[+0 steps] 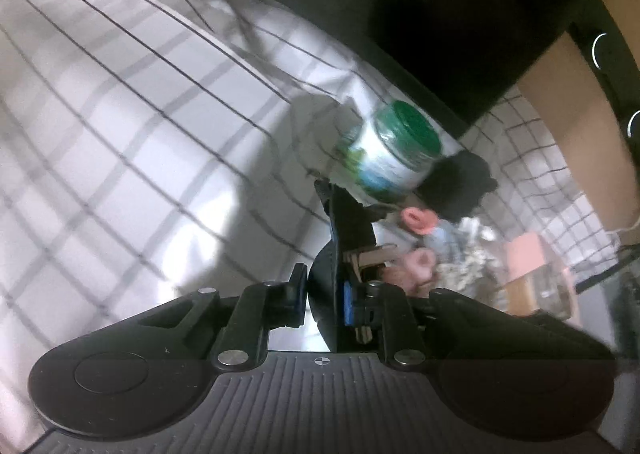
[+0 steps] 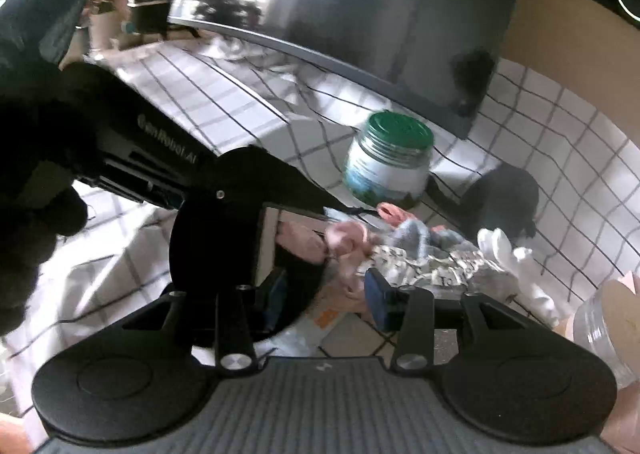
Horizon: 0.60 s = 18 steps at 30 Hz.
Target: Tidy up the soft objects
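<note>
Starting at the left tongs (image 1: pixel 322 294): nearly together, with a dark flat shape (image 1: pixel 340 238) standing in the narrow gap; cannot tell whether clamped or merely alongside. Over to the right tongs (image 2: pixel 328 294): apart, nothing pinched, aimed at the heap of small soft fabric pieces, pink, pale blue, patterned and white (image 2: pixel 404 258). Lying on the white black-checked cloth of the bench (image 2: pixel 560 141), just in front of the green-lidded glass jar with white label (image 2: pixel 390 165). Just right of the jar, a black fuzzy lump (image 2: pixel 506 201); behind the jar, a wide dark screen (image 2: pixel 360 13).

Looks like the reach-in stage of sorting, no piece lifted yet. Next, probably: settling on one piece at the heap's near edge and closing without snagging neighbours.

Badly blurred throughout; near side of the heap hidden behind the tongs; clear plastic container (image 2: pixel 600 318) cut off at the frame edge.
</note>
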Each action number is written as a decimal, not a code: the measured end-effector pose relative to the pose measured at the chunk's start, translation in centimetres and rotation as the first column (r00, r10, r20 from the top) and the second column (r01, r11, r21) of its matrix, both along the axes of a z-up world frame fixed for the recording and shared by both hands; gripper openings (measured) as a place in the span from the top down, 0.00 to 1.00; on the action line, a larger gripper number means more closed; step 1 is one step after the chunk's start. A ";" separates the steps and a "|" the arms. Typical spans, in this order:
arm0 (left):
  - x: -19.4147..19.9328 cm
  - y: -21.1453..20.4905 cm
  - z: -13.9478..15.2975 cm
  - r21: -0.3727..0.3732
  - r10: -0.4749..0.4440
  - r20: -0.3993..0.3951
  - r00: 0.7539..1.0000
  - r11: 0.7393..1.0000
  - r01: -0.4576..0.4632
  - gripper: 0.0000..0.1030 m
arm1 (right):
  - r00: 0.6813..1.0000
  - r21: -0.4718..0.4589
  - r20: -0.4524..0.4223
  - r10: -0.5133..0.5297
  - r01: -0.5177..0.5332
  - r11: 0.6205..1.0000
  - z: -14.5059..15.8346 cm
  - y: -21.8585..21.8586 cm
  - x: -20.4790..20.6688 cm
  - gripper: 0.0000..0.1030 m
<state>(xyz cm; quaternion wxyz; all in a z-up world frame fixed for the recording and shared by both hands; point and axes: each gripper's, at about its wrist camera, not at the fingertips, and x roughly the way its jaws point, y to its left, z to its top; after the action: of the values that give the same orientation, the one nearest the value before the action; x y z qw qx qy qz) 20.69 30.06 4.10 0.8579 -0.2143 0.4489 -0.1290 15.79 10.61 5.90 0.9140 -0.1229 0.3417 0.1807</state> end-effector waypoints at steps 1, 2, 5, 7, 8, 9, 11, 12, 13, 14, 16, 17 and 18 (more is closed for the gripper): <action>-0.4 0.6 0.1 0.005 0.004 0.004 1.000 1.000 -0.004 0.81 | 1.000 0.005 -0.002 0.013 -0.013 1.000 0.2 0.2 -0.1 0.58; -0.6 1.1 0.1 0.009 0.004 0.004 1.000 1.000 -0.004 0.81 | 1.000 0.012 -0.008 0.026 -0.026 1.000 0.3 0.4 -0.2 0.58; -1.4 2.4 0.1 0.030 0.013 0.007 1.000 0.999 -0.013 0.81 | 0.998 0.040 -0.026 0.052 -0.051 0.998 0.6 1.2 0.1 0.58; -1.8 3.3 0.1 0.014 0.025 0.003 1.000 1.000 -0.026 0.81 | 0.996 0.054 -0.036 0.077 -0.075 0.996 0.7 1.9 0.4 0.58; -2.0 3.6 0.1 0.010 0.033 0.003 0.999 0.999 -0.033 0.81 | 0.995 0.051 -0.034 0.095 -0.093 0.994 0.7 2.5 0.5 0.56; -2.3 3.8 0.0 0.007 0.038 0.002 0.999 0.999 -0.038 0.81 | 0.993 0.043 -0.030 0.110 -0.109 0.993 0.6 3.0 0.5 0.48; -2.6 4.2 -0.1 -0.004 0.045 0.000 0.999 0.999 -0.045 0.81 | 0.989 0.035 -0.023 0.147 -0.146 0.989 0.4 3.9 0.7 0.34; -2.7 4.4 -0.3 -0.007 0.048 -0.005 0.999 0.999 -0.048 0.81 | 0.986 0.035 -0.018 0.166 -0.166 0.986 0.2 4.3 0.8 0.33; -2.9 4.6 -0.4 -0.010 0.049 -0.008 0.999 0.999 -0.049 0.81 | 0.984 0.032 -0.018 0.180 -0.179 0.983 0.1 4.5 1.0 0.33; -3.0 4.8 -0.6 -0.014 0.050 -0.009 0.999 0.999 -0.050 0.81 | 0.981 0.028 -0.023 0.194 -0.193 0.981 0.0 4.8 1.0 0.33; -3.3 5.5 -1.1 -0.037 0.053 -0.015 0.998 0.998 -0.054 0.81 | 0.977 0.035 -0.033 0.212 -0.211 0.977 -0.4 5.3 1.5 0.33; -3.5 5.8 -1.4 -0.051 0.055 -0.023 0.998 0.997 -0.056 0.81 | 0.975 0.040 -0.039 0.219 -0.217 0.975 -0.6 5.5 1.7 0.33; -3.6 6.2 -1.8 -0.064 0.061 -0.031 0.998 0.996 -0.063 0.81 | 0.974 0.040 -0.045 0.223 -0.222 0.974 -0.8 5.7 1.8 0.33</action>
<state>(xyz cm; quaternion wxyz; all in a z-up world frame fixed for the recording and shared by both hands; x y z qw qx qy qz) 17.05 36.24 2.34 0.8475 -0.2577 0.4498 -0.1140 17.57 16.30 5.06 0.8814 -0.1399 0.3449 0.2908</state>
